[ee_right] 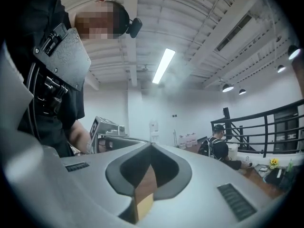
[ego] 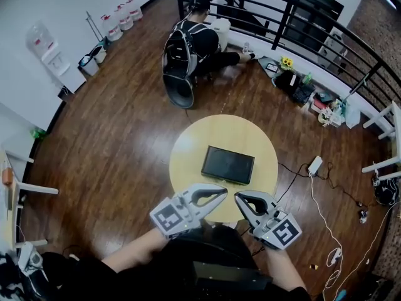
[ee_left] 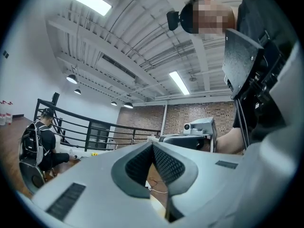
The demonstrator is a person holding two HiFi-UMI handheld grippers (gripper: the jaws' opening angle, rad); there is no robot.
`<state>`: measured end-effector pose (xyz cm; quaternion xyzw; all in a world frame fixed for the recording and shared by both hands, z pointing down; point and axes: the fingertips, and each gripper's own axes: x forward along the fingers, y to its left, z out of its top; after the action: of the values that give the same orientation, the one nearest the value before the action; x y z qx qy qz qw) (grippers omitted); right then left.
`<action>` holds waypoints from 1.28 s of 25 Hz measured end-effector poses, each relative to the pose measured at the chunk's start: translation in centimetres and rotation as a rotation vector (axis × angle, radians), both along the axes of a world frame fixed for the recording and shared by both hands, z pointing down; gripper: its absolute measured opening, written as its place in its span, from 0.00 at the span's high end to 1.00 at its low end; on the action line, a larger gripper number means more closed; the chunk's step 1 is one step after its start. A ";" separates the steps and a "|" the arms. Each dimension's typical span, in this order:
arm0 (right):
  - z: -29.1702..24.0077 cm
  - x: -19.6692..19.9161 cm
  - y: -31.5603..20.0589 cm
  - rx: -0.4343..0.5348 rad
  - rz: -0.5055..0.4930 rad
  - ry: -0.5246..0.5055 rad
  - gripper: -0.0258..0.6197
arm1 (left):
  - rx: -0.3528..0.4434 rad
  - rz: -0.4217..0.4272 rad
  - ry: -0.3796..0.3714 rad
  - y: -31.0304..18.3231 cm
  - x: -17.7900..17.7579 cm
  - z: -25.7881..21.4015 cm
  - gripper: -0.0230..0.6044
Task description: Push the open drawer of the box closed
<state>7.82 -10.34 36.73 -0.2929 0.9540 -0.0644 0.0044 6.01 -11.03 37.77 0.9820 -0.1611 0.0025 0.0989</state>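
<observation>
A flat dark box (ego: 228,164) lies near the middle of a round yellow table (ego: 188,148); from above I cannot make out its drawer. Both grippers hover over the table's near edge, short of the box, tips turned toward each other. My left gripper (ego: 223,192) is shut with nothing in it, and in the left gripper view its jaws (ee_left: 153,144) meet at the tip. My right gripper (ego: 238,197) is also shut and empty, its jaws (ee_right: 152,145) closed together. Each gripper view looks up toward the ceiling and catches the other gripper (ee_left: 199,126) (ee_right: 105,127).
A person with a backpack (ego: 191,42) crouches on the wooden floor beyond the table by a black railing (ego: 282,11). White cables and a power strip (ego: 314,165) lie on the floor to the right. Water bottles (ego: 122,16) stand at the far left wall.
</observation>
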 end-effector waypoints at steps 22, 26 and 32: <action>3.5 1.3 0.9 -0.005 0.019 0.102 0.93 | 0.057 0.015 -0.017 1.7 0.8 2.4 0.92; 1.9 1.3 -0.6 -0.013 0.015 0.100 0.93 | 0.058 0.009 -0.018 0.3 0.9 0.8 0.92; 1.9 0.4 -0.6 -0.009 0.004 0.101 0.93 | 0.052 0.006 -0.028 0.1 0.2 1.0 0.92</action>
<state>8.20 -10.93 38.58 -0.2976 0.9521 -0.0537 -0.0449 6.20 -10.89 38.75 0.9846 -0.1594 0.0125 0.0710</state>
